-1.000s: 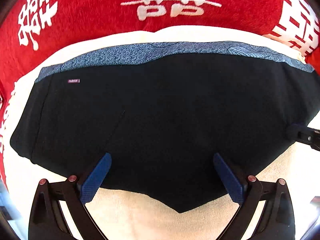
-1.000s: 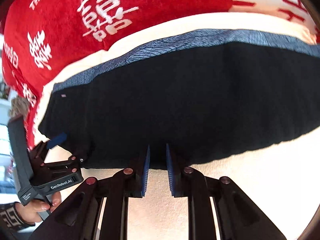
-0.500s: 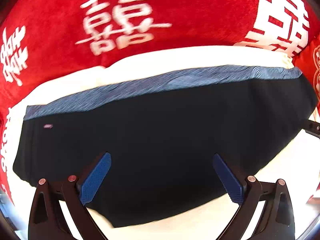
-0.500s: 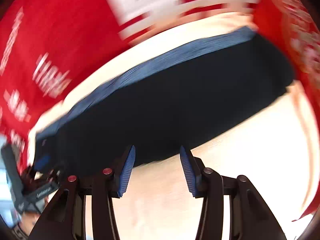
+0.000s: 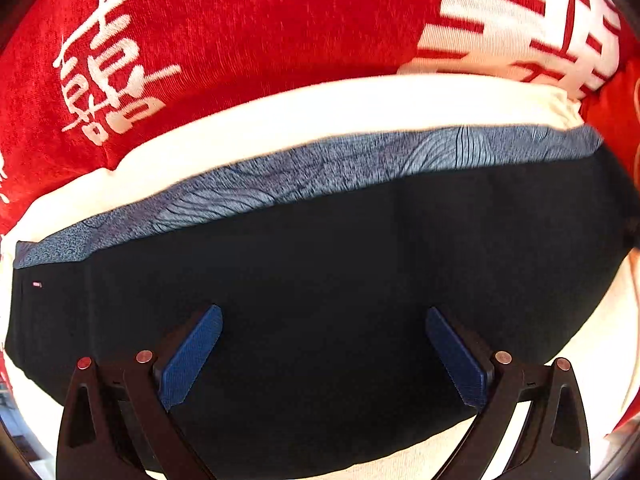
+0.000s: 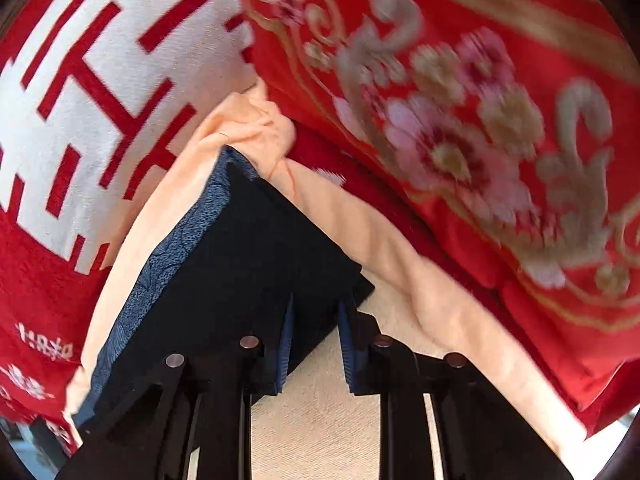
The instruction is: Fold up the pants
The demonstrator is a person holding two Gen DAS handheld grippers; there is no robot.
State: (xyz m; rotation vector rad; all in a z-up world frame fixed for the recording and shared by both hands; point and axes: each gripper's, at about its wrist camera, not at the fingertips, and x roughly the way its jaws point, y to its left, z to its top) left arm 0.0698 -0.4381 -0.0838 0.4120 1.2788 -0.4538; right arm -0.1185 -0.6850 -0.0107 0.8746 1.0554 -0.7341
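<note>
The black pants (image 5: 340, 280) lie folded flat on a cream cloth (image 5: 280, 120), with a blue patterned waistband (image 5: 320, 172) along the far edge. My left gripper (image 5: 322, 354) is wide open and empty, hovering over the near part of the pants. In the right wrist view the pants (image 6: 256, 256) run from the lower left to a corner near the middle. My right gripper (image 6: 314, 346) is partly open at that near corner, with the edge of the fabric between the blue pads (image 6: 285, 352); it grips nothing.
A red blanket with white characters (image 5: 240, 40) lies beyond the cream cloth. A red quilt with gold and pink flowers (image 6: 480, 128) lies to the right. The cream cloth (image 6: 320, 420) shows under the right gripper.
My right gripper opened, let go of the pants' edge and swung right to the pants' end corner. My left gripper stayed open and moved forward over the pants.
</note>
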